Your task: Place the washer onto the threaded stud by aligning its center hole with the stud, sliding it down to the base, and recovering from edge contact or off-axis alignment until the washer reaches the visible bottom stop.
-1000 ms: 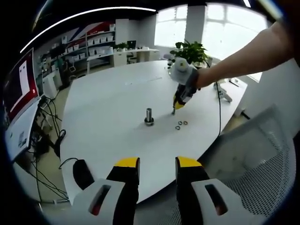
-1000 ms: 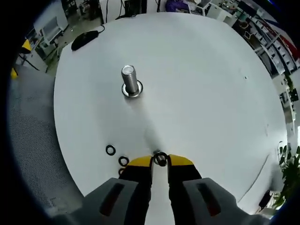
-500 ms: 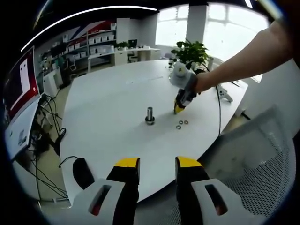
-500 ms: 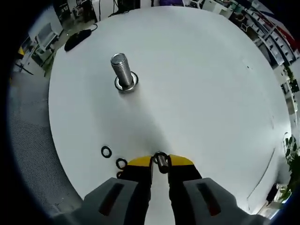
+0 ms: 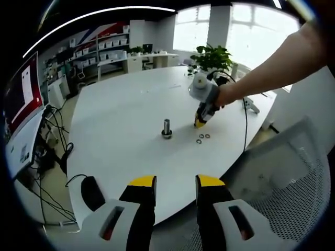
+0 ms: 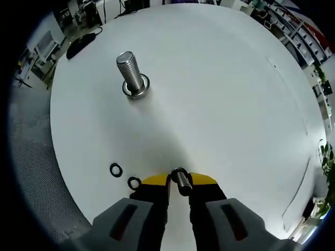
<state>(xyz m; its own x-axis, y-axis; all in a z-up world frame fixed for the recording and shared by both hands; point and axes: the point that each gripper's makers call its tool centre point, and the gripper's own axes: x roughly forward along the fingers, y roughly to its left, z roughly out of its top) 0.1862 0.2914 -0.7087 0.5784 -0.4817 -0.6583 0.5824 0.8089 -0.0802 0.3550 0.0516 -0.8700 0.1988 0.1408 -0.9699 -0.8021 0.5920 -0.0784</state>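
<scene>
Right tongs (image 6: 179, 180) are clamped on a washer (image 6: 181, 181), held edge-up just above the white table (image 6: 225, 94), well short of the threaded stud (image 6: 131, 72) standing upright on its base. Two spare washers (image 6: 124, 176) lie on the table beside the tongs. Left tongs (image 5: 176, 184) hang back off the table edge, tips apart, gripping nothing.

Silver stud (image 6: 132, 76) on white table (image 6: 225, 104); loose washers (image 6: 116, 170) seemingly black.
</scene>
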